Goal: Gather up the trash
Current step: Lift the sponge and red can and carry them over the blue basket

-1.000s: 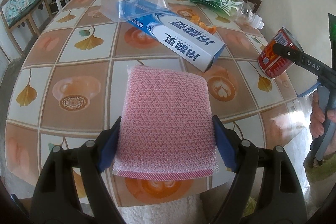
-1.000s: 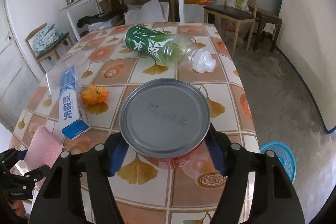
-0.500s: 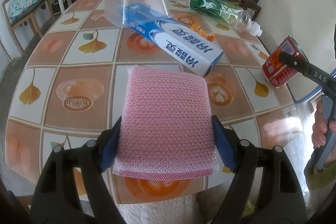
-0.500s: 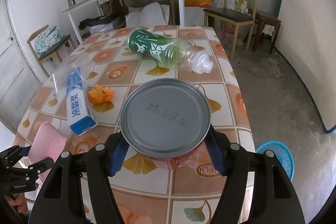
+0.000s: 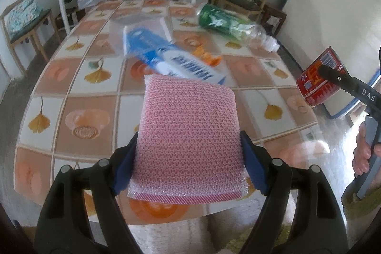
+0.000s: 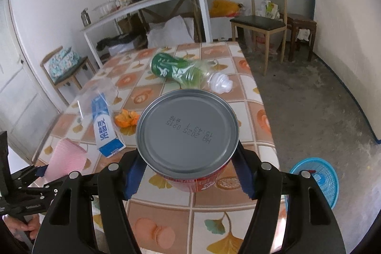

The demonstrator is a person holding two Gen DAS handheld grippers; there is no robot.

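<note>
My left gripper (image 5: pixel 189 166) is shut on a pink mesh sponge (image 5: pixel 190 135), held above the near edge of the tiled table (image 5: pixel 90 106). My right gripper (image 6: pixel 188 170) is shut on a red tin can (image 6: pixel 188 132), its grey bottom facing the camera; the same red tin can (image 5: pixel 319 80) shows at the right of the left wrist view. On the table lie a blue toothpaste box (image 5: pixel 171 61), a green plastic bottle (image 6: pixel 181 70), an orange peel (image 6: pixel 127 118) and a clear plastic bag (image 5: pixel 140 32). The pink sponge (image 6: pixel 65 158) appears at lower left in the right wrist view.
A blue plastic basket (image 6: pixel 316 180) stands on the floor right of the table. A wooden chair (image 6: pixel 262 23) and a white side table (image 6: pixel 147 8) with pots stand behind. A chair with a patterned cushion (image 6: pixel 64 66) is at the left wall.
Both grippers have risen with their loads; the table and its litter now sit lower and farther in both views. The can has lifted off the tabletop.
</note>
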